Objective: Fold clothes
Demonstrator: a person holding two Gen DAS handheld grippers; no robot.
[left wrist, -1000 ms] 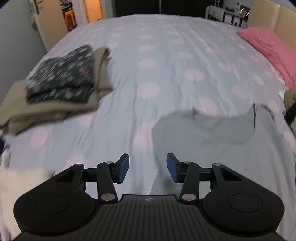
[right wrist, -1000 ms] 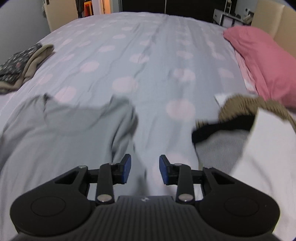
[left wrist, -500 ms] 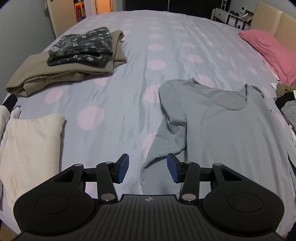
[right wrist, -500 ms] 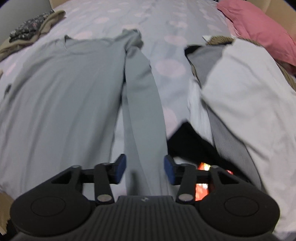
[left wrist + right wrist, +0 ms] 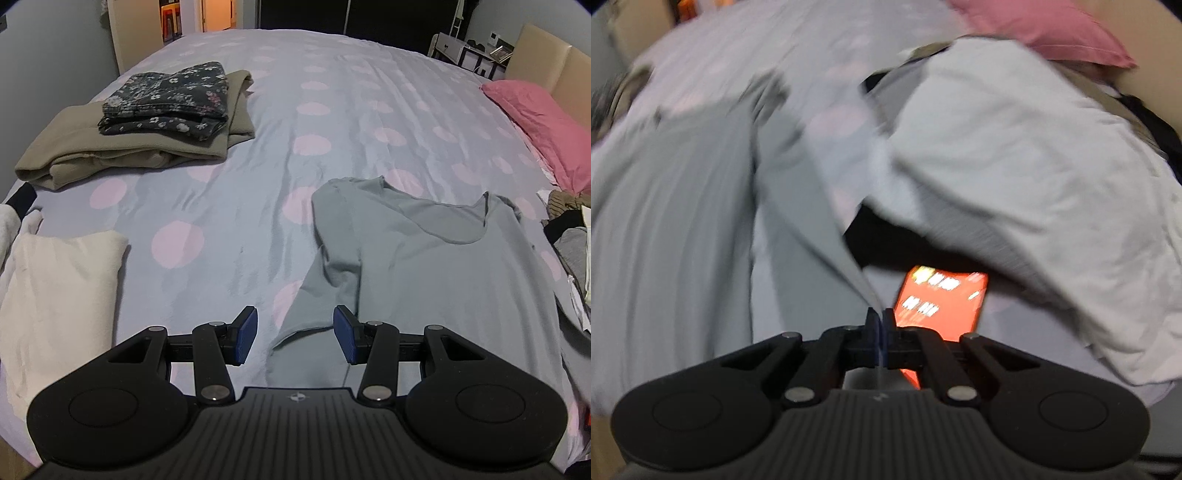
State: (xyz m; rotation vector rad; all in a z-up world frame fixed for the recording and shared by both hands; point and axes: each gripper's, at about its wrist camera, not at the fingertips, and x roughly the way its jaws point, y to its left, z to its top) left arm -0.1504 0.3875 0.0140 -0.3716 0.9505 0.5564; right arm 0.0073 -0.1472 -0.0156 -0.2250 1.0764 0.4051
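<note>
Spread across the bed (image 5: 332, 122) was a pale sheet with pink dots, and on it the grey long-sleeved top (image 5: 436, 266) lay flat, neckline toward the headboard, near the foot edge. Off to the far left sat a finished stack: a floral garment (image 5: 166, 101) on folded khaki trousers (image 5: 122, 151). A cream garment (image 5: 55, 295) lay at the near left, and a heap of unfolded laundry (image 5: 1015, 147) crowded the top's right side, with a lit orange phone (image 5: 942, 306) just beside it.

The left gripper (image 5: 294, 334) hung above the left sleeve cuff (image 5: 295, 332), its blue pads wide apart and holding nothing. The right gripper (image 5: 878, 328) had its fingers pressed together on the end of the right sleeve (image 5: 812, 206), which ran up taut from the pinch; that view was blurred, so how deep the bite went I could not tell.

The step looked like folding the sleeves in over the body. To do it well, the right sleeve wanted carrying across low and straight so the shoulder seam made the crease, clear of the laundry heap and the phone. The left pads would need to straddle the cuff and take only that layer, not the sheet beneath.
</note>
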